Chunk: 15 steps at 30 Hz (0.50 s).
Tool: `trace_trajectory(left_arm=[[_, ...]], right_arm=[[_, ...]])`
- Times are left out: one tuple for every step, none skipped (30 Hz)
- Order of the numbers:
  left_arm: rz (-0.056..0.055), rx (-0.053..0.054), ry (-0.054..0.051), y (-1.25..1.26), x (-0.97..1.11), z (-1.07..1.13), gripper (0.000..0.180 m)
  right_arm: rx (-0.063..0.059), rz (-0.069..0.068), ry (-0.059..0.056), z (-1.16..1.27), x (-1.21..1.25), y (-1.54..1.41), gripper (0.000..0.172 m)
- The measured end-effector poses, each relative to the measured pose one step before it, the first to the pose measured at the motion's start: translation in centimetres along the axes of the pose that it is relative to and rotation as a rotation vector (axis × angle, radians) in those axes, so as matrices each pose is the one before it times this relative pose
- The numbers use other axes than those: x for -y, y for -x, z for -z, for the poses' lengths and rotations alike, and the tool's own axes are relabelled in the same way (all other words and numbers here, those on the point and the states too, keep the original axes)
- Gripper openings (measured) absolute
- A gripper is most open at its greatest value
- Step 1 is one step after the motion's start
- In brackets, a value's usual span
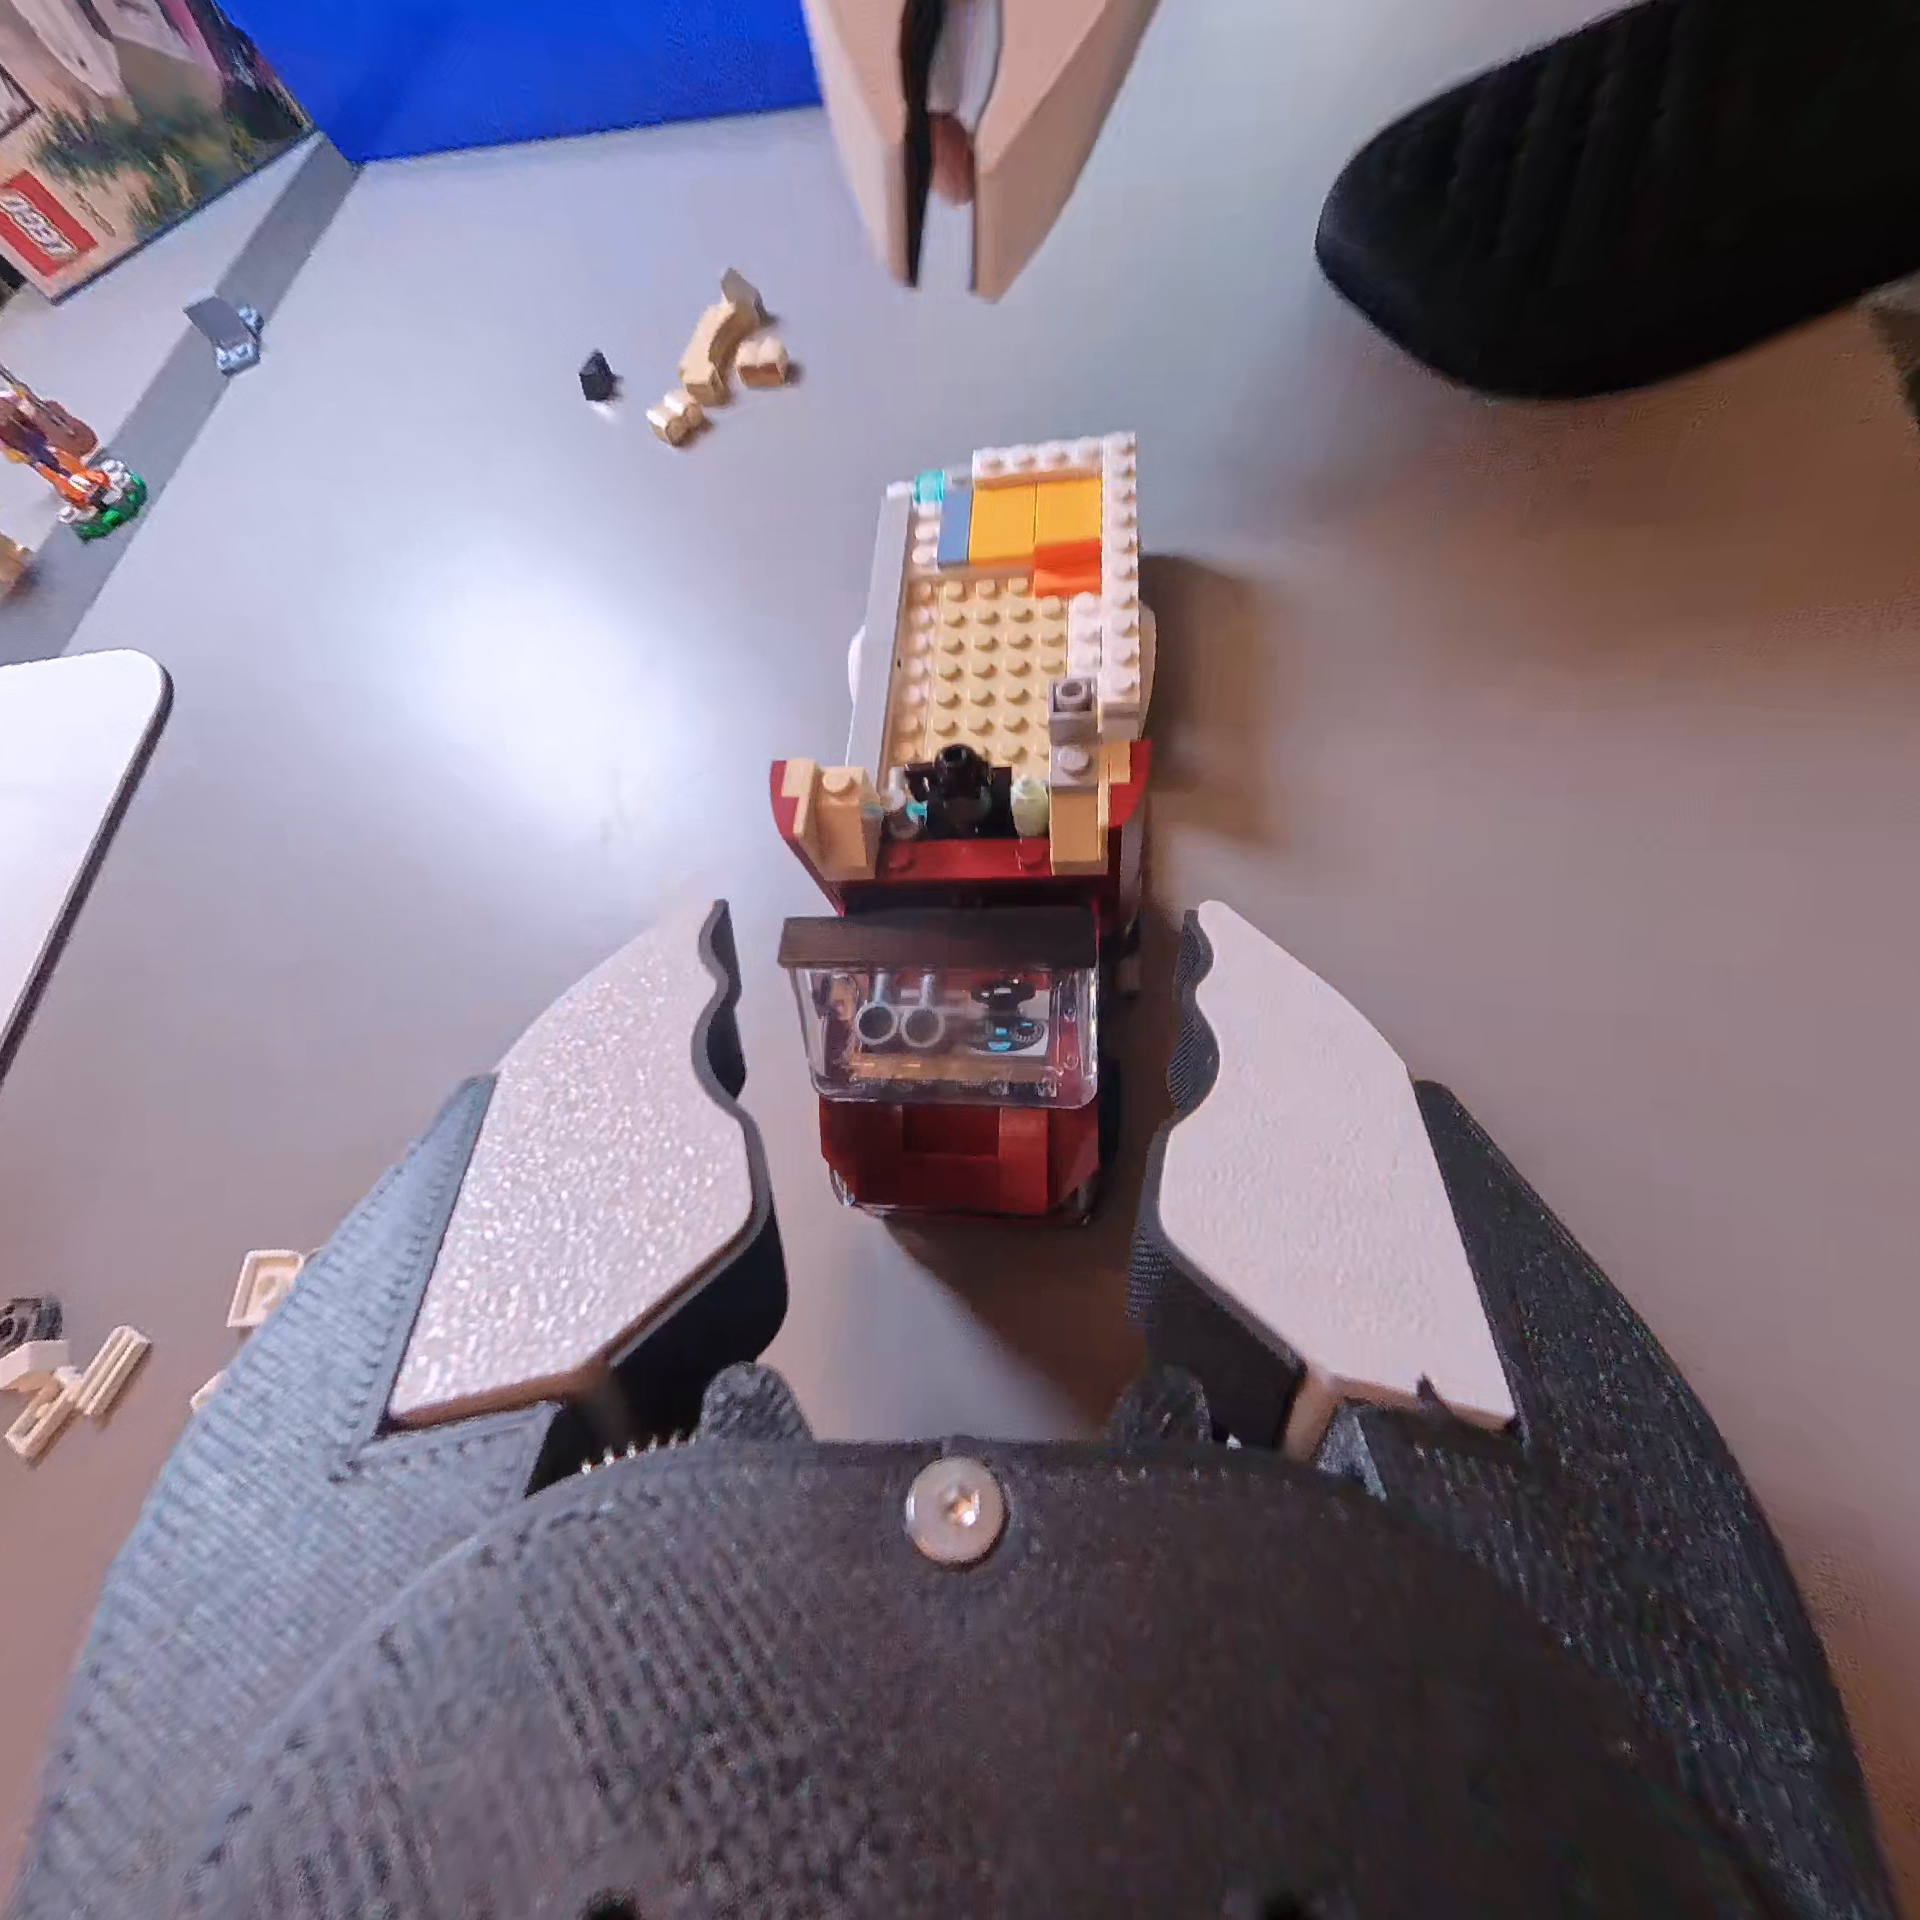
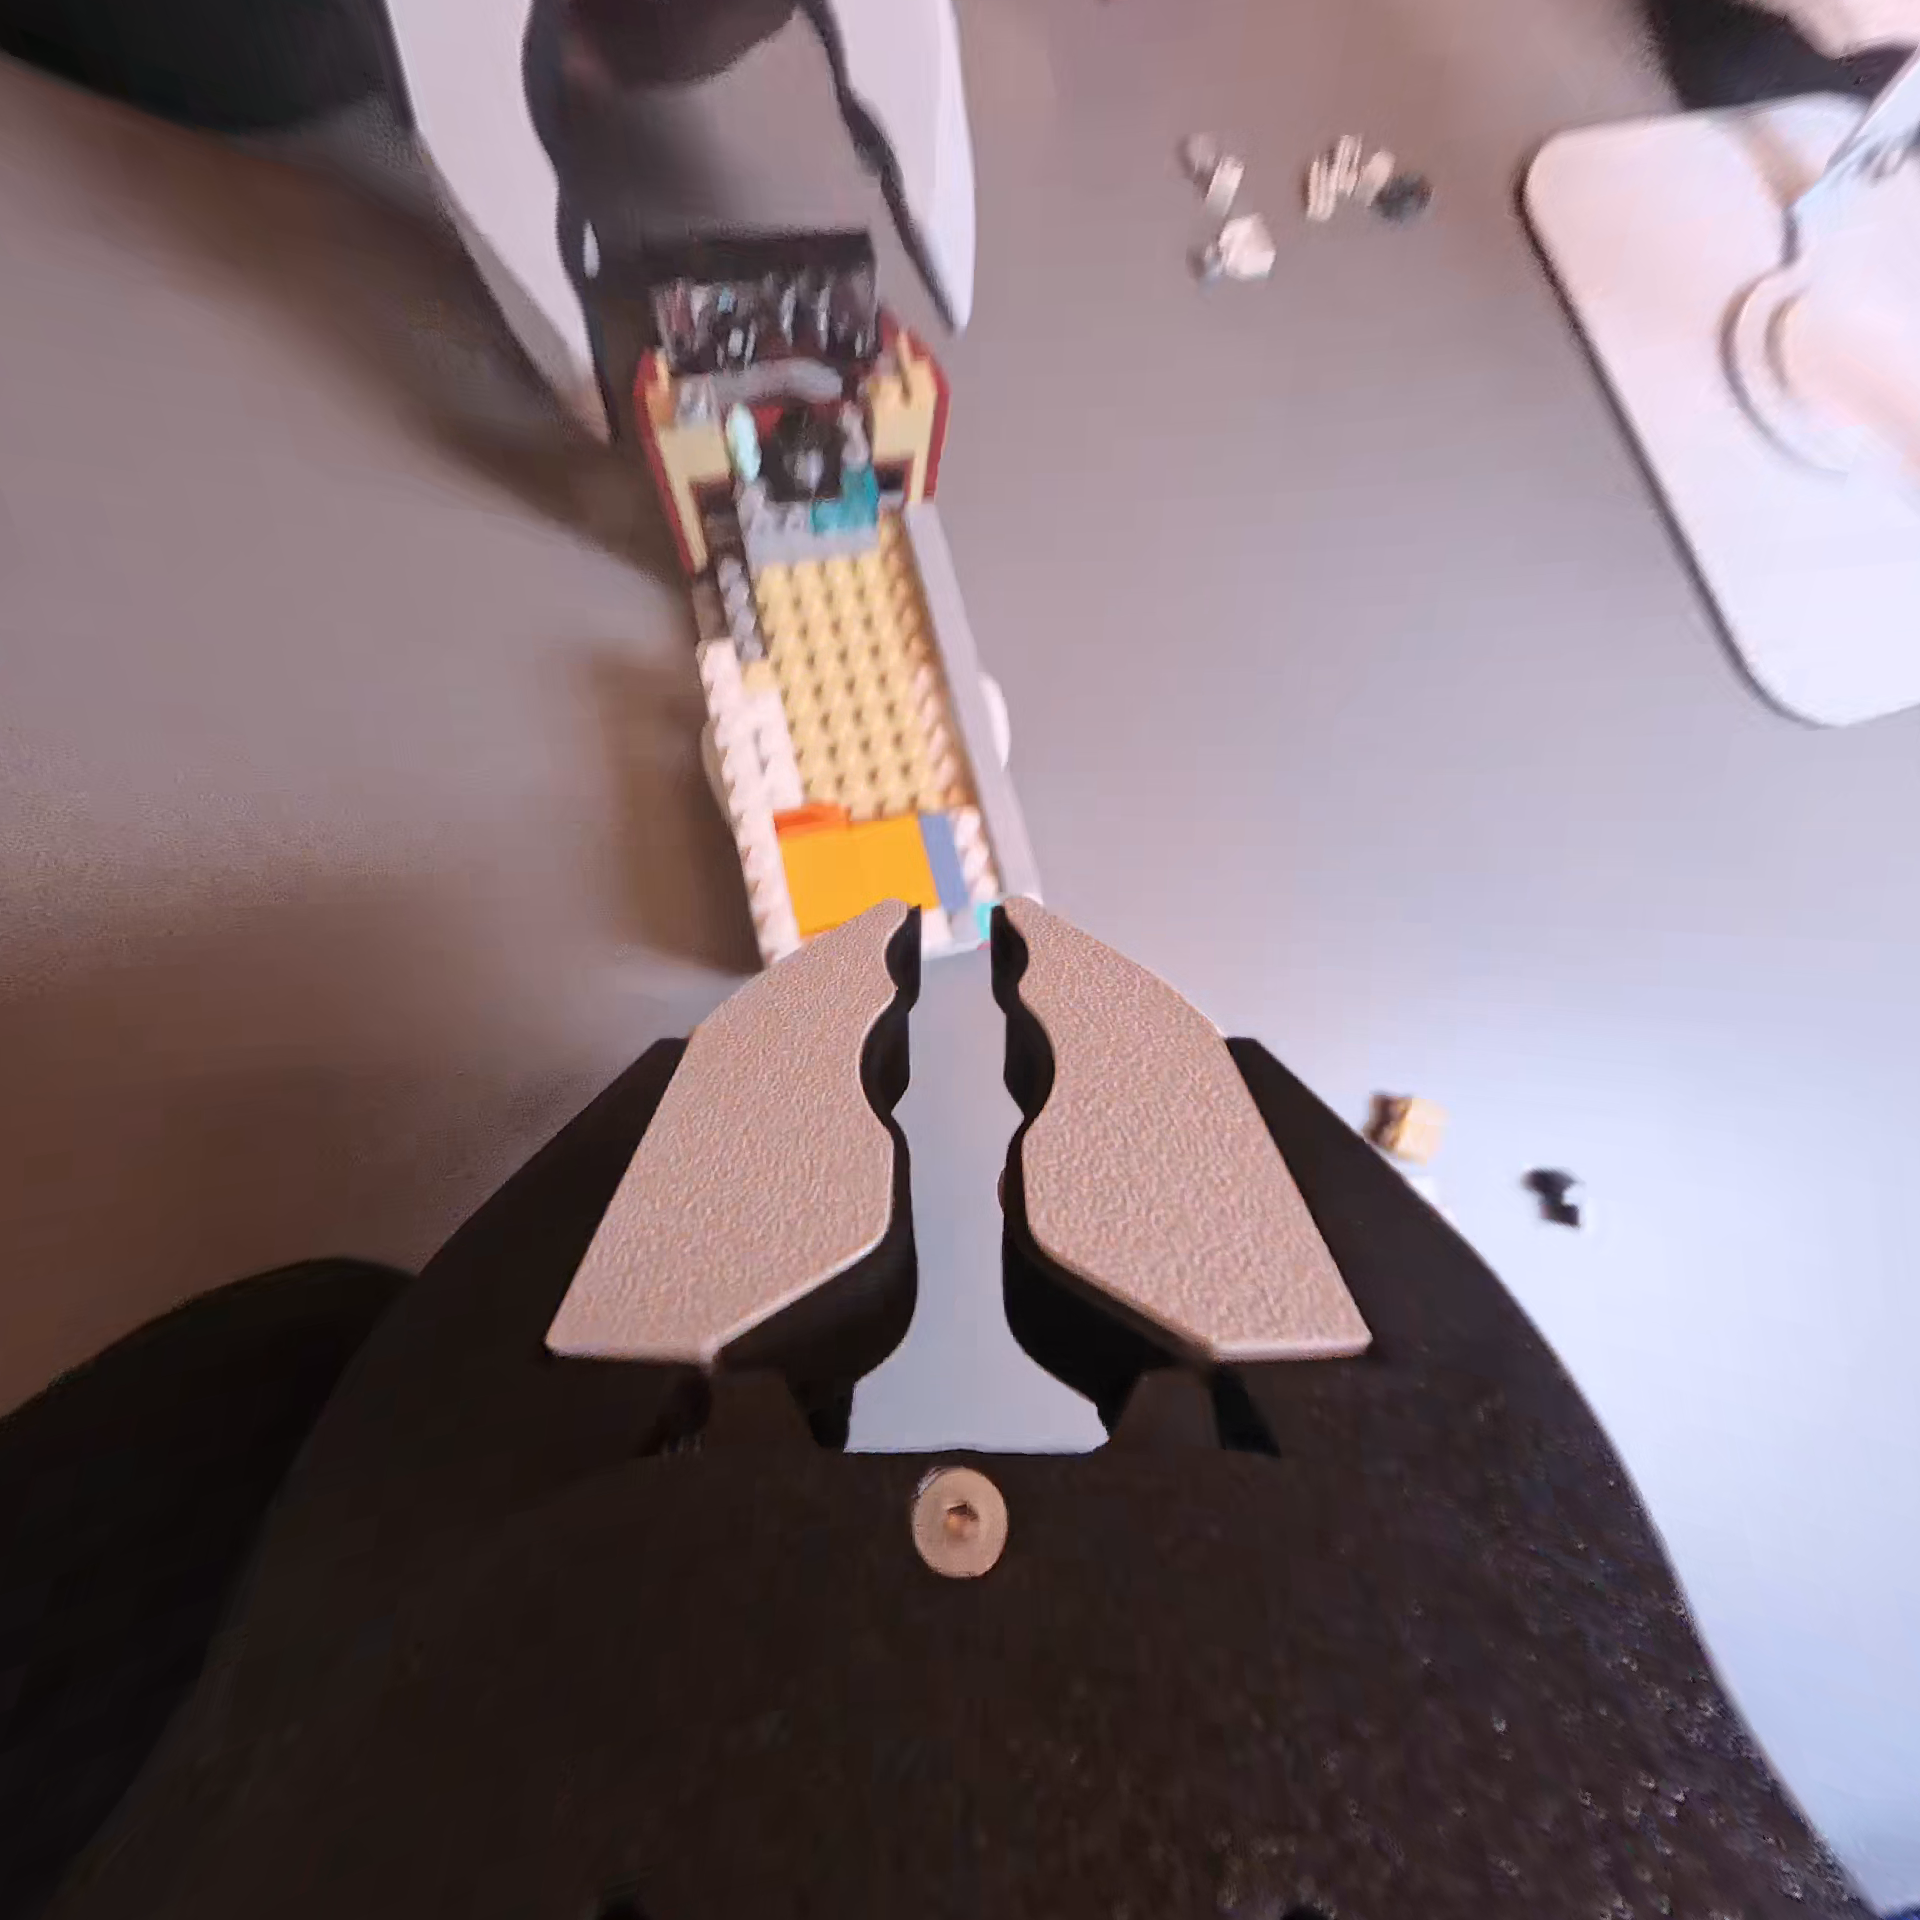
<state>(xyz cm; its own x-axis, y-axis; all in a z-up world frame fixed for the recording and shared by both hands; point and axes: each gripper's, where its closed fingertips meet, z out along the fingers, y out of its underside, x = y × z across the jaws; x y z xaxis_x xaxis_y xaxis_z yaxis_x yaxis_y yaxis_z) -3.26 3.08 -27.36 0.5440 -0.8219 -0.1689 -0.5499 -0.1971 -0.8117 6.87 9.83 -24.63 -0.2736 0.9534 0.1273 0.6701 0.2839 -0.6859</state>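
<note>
A toy brick vehicle point(image 1: 997, 644) stands on the grey table point(image 1: 468, 727). It has a dark red cab with a clear windscreen point(image 1: 940, 1029), a tan studded floor, white side walls and yellow and orange tiles at the rear. My left gripper point(image 1: 956, 920) is open wide around the cab, with a gap between each pad and the cab's sides. In the right wrist view the vehicle point(image 2: 842, 675) runs away from me, its rear nearest. My right gripper point(image 2: 956, 920) is just behind that rear end, its fingers a narrow gap apart with bare table between them. It also shows in the left wrist view point(image 1: 945, 281).
Loose tan bricks point(image 1: 727, 353) and a small black piece point(image 1: 595, 376) lie beyond the vehicle on the left. White pieces point(image 1: 73, 1371) lie at lower left. A white plate point(image 1: 62, 790) sits at the left edge. A picture box point(image 1: 104, 135) and a blue panel point(image 1: 520, 62) stand behind. A black sleeve point(image 1: 1662, 197) is at upper right. Tip to tip, the grippers are about 15 cm apart.
</note>
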Motion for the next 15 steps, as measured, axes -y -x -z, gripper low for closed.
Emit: trace_trajectory(left_arm=[[-0.0204,0.0039,0.0273,-0.023,-0.418,-0.205,0.080],[-0.0262,0.0048,0.0251,-0.004,-0.394,-0.166,0.077],[-0.0299,0.0061,0.0225,0.035,-0.359,-0.099,0.068],[-0.0221,0.0104,0.0033,0.131,-0.062,-0.030,0.067],[0.0005,-0.0035,0.0017,0.009,0.010,-0.002,0.067],[0.0005,-0.0027,0.0007,0.027,0.003,-0.004,0.066],[-0.0031,-0.0002,-0.0030,0.026,-0.004,-0.005,0.066],[-0.0001,-0.0023,-0.0053,0.004,0.001,0.014,0.066],[0.0004,-0.0018,-0.0058,0.032,-0.024,0.023,0.066],[-0.0007,-0.0019,-0.0071,0.057,-0.039,0.031,0.066],[-0.0005,-0.0029,-0.0097,0.071,-0.043,0.050,0.066],[0.0005,-0.0023,-0.0120,0.072,-0.048,0.047,0.066],[0.0028,0.0004,-0.0107,0.106,-0.047,0.048,0.066],[0.0036,0.0033,-0.0070,0.118,-0.068,0.051,0.066],[0.0022,0.0050,-0.0038,0.139,-0.082,0.061,0.066]], right_arm=[[-0.0016,-0.0120,0.0163,-0.042,-1.166,0.616,0.014],[-0.0039,-0.0084,0.0103,-0.112,-0.872,0.390,0.014],[-0.0060,-0.0109,0.0024,-0.146,-0.593,0.120,0.014],[-0.0041,-0.0163,-0.0041,-0.158,-0.356,-0.100,0.014],[0.0011,-0.0200,-0.0066,-0.165,-0.206,-0.257,0.014],[0.0037,-0.0196,-0.0055,-0.212,-0.126,-0.370,0.014],[0.0053,-0.0159,-0.0033,-0.230,-0.069,-0.439,0.014],[0.0101,-0.0126,-0.0010,-0.267,-0.013,-0.381,0.014],[0.0166,-0.0094,0.0014,-0.313,0.026,-0.260,0.014],[0.0188,-0.0039,0.0011,-0.338,0.102,-0.178,0.014],[0.0196,0.0011,0.0015,-0.332,0.134,-0.124,0.014],[0.0222,0.0021,0.0049,-0.308,0.128,-0.050,0.014],[0.0245,0.0019,0.0063,-0.250,0.140,0.037,0.014],[0.0237,0.0044,0.0051,-0.163,0.159,0.133,0.014],[0.0192,0.0095,0.0032,-0.074,0.167,0.194,0.014]])
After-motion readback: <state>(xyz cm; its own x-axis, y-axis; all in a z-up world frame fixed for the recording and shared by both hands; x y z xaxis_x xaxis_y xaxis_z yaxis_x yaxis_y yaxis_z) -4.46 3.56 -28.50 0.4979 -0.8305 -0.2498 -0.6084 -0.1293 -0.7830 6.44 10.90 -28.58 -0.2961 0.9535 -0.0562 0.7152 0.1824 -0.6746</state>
